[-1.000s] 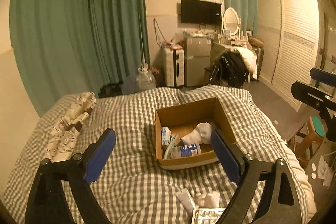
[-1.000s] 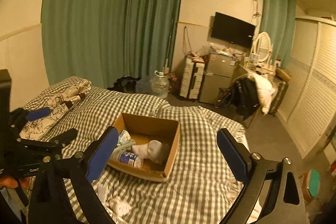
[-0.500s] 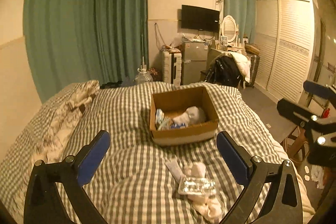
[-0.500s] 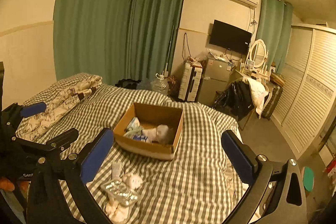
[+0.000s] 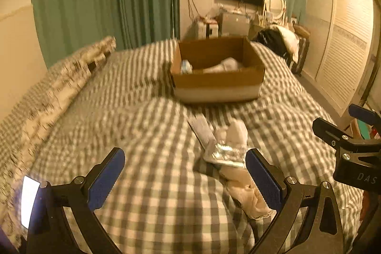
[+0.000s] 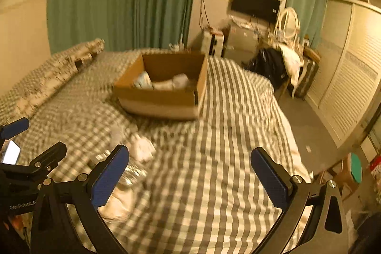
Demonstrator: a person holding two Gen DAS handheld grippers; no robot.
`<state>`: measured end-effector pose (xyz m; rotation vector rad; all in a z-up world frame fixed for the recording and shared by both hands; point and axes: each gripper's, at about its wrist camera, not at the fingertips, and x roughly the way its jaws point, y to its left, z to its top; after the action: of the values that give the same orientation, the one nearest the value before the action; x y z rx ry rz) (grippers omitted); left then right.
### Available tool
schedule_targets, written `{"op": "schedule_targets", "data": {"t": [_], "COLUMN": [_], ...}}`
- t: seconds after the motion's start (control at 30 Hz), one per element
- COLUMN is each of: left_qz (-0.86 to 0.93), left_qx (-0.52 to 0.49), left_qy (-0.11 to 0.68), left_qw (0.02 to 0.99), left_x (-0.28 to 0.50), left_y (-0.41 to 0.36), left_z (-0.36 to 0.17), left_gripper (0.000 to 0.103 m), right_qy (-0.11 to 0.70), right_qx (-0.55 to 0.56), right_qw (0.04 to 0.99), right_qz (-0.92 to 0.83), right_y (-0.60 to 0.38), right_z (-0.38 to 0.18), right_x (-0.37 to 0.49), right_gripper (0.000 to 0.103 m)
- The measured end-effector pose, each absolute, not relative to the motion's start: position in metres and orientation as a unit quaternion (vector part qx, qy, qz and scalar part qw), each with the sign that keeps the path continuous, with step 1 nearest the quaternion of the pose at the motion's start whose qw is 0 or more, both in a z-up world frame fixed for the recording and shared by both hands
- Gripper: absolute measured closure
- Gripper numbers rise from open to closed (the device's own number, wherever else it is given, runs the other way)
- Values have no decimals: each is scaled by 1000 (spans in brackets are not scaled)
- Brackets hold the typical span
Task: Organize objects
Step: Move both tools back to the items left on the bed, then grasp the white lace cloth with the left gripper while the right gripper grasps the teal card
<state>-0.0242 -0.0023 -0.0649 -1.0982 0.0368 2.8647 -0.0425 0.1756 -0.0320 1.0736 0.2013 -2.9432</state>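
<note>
My left gripper (image 5: 184, 179) and right gripper (image 6: 189, 176) fingers fully spread, empty; "DAS" readable 3 o'clock, "GenRobot" 8 o'clock; cardboard box (image 5: 218, 82) 12 o'clock.

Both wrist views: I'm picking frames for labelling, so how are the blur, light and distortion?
Left wrist view: warm dim light, fisheye bend, motion smear on the bedspread and box; the foil pack glints; a bright phone screen blows out at the left edge. Right wrist view: heavier smear on the box and the loose items; the gripper fingers stay sharp.
</note>
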Motion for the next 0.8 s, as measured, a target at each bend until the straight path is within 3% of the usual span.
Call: {"op": "schedule_targets", "data": {"t": [0.4, 0.47, 0.5, 0.53, 0.57, 0.67, 0.8], "left_qz": [905, 899, 897, 895, 893, 891, 904], "left_qx": [-407, -415, -417, -419, -421, -424, -403], "left_qy": [32, 34, 34, 36, 42, 45, 41], "left_qw": [120, 134, 140, 148, 154, 153, 140], "left_x": [-25, -26, -26, -27, -26, -23, -15], "left_y": [48, 54, 56, 58, 60, 60, 45], "left_z": [-109, -115, -116, -117, -119, -119, -95], "left_gripper": [4, 28, 32, 43, 64, 79, 85], "right_qy": [49, 50, 50, 48, 47, 45, 47], "right_qx": [371, 371, 372, 372, 371, 369, 364], "right_qw": [-8, -6, -6, -6, -7, -11, -11], "right_qz": [-927, -927, -927, -927, -927, -928, -930], "right_y": [195, 194, 194, 194, 194, 197, 198], "right_z": [-62, -63, -63, -63, -63, -60, -56], "right_x": [-51, -51, -51, -51, -51, -50, -46], "right_gripper": [0, 0, 0, 0, 0, 0, 0]}}
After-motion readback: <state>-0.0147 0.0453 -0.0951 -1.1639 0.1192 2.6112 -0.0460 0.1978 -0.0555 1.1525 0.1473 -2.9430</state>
